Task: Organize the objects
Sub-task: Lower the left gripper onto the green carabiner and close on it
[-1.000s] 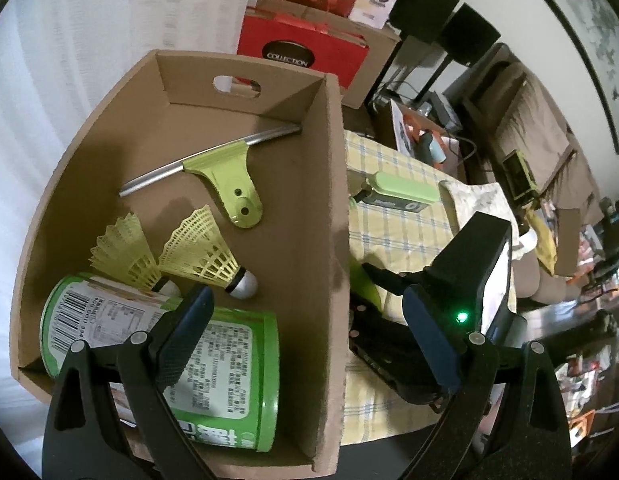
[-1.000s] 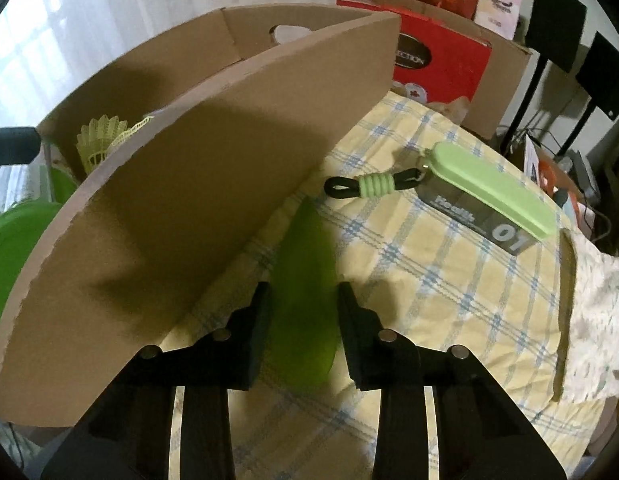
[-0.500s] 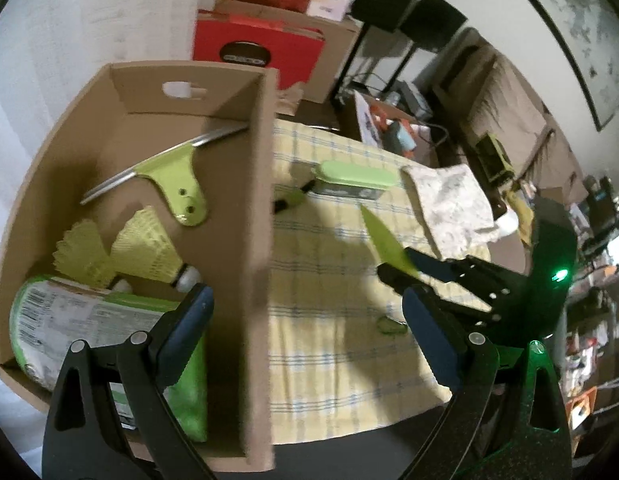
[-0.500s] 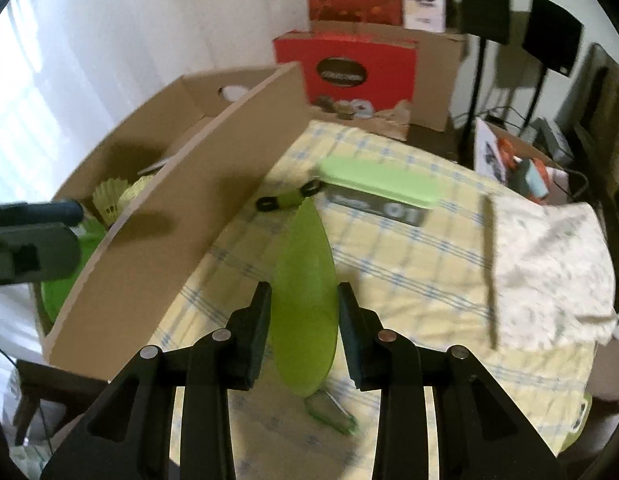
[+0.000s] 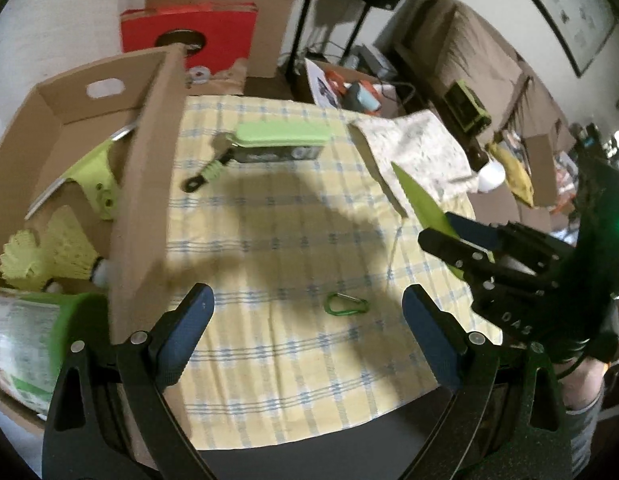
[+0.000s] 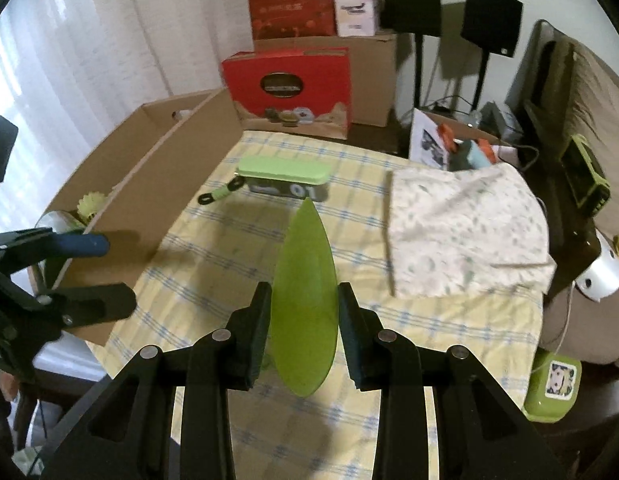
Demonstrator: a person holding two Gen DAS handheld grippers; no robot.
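My right gripper [image 6: 303, 316] is shut on a flat green leaf-shaped piece [image 6: 303, 292] and holds it above the yellow checked tablecloth [image 6: 213, 272]; it also shows in the left wrist view [image 5: 419, 200]. My left gripper [image 5: 305, 320] is open and empty over the cloth beside the cardboard box [image 5: 145, 184]. The box holds yellow shuttlecocks [image 5: 49, 256], a green-labelled can [image 5: 25, 336] and a green-and-metal tool [image 5: 97, 184]. A green-lidded case with a lanyard [image 5: 279, 142] and a green carabiner [image 5: 345, 304] lie on the cloth.
A folded patterned cloth [image 6: 465, 232] lies at the table's right side. Red and brown boxes [image 6: 289, 88] stand behind the table, speakers on stands [image 6: 489, 24] and a sofa to the right. A small green container [image 6: 553, 388] sits by the right table edge.
Both grippers have pulled back and up from the box. The right one carries the green leaf piece higher above the table; the left one has swung right, over the cloth.
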